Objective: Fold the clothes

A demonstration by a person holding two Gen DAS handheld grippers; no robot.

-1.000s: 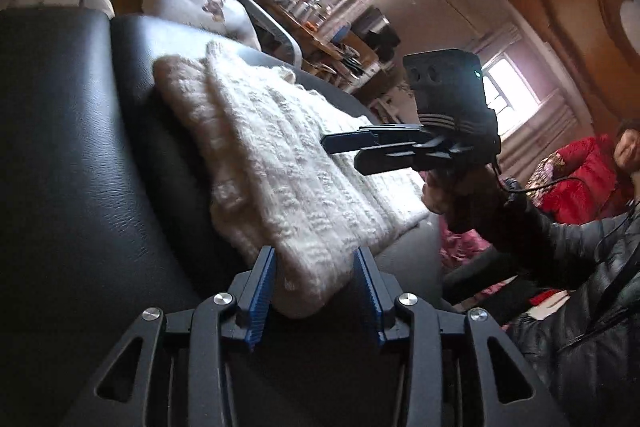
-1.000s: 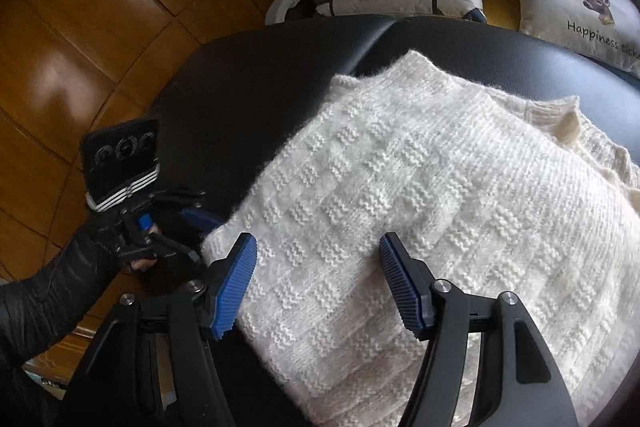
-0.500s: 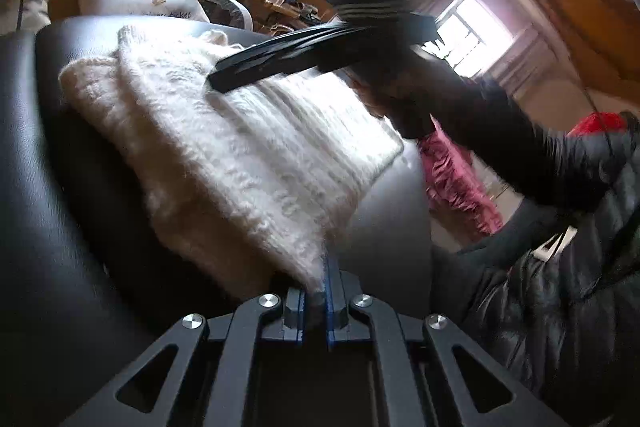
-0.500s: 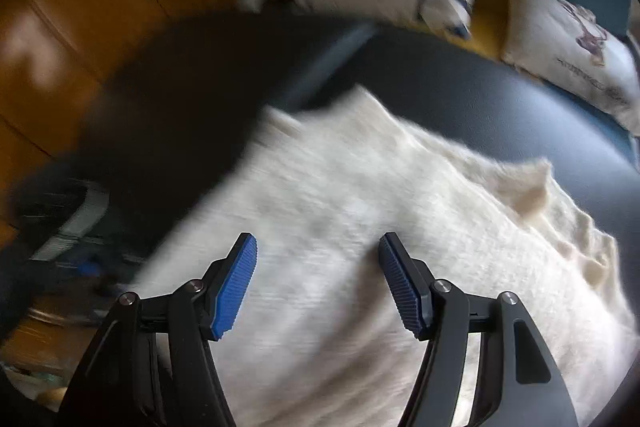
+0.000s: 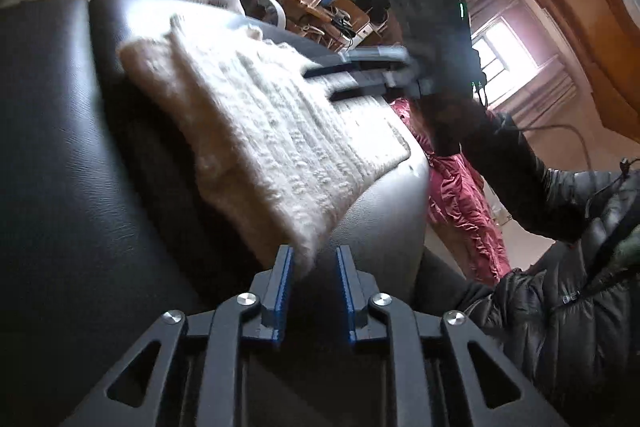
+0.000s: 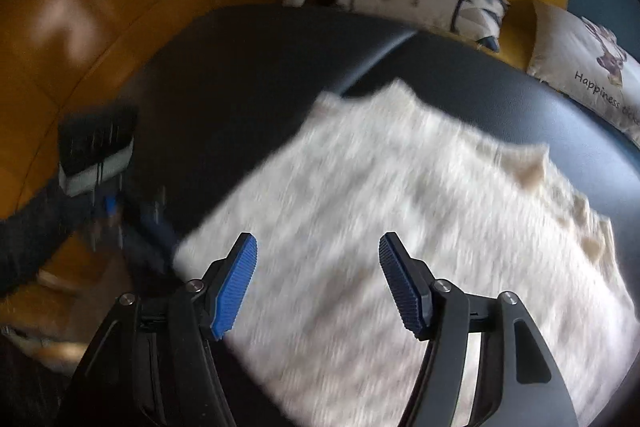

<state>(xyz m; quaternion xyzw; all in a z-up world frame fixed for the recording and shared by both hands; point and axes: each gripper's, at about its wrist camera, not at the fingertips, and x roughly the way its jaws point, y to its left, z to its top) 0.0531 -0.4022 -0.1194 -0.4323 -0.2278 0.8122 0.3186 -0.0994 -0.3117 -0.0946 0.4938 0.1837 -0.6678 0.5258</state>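
On the black sofa seat [image 5: 60, 147] lies my folded cream sweater [image 5: 280, 131]; left gripper [image 5: 314, 291] opening, its corner seemingly loose between the jaws, right gripper [image 6: 318, 281] wide, empty. Hem snagging could undo the fold.

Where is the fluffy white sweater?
The sweater lies on the black couch, under the right gripper, its corner between the opening left gripper.

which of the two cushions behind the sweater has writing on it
The cream cushion at far right of the right wrist view: it has "Happiness" lettering. The other cushion shows only a blurred dark pattern.
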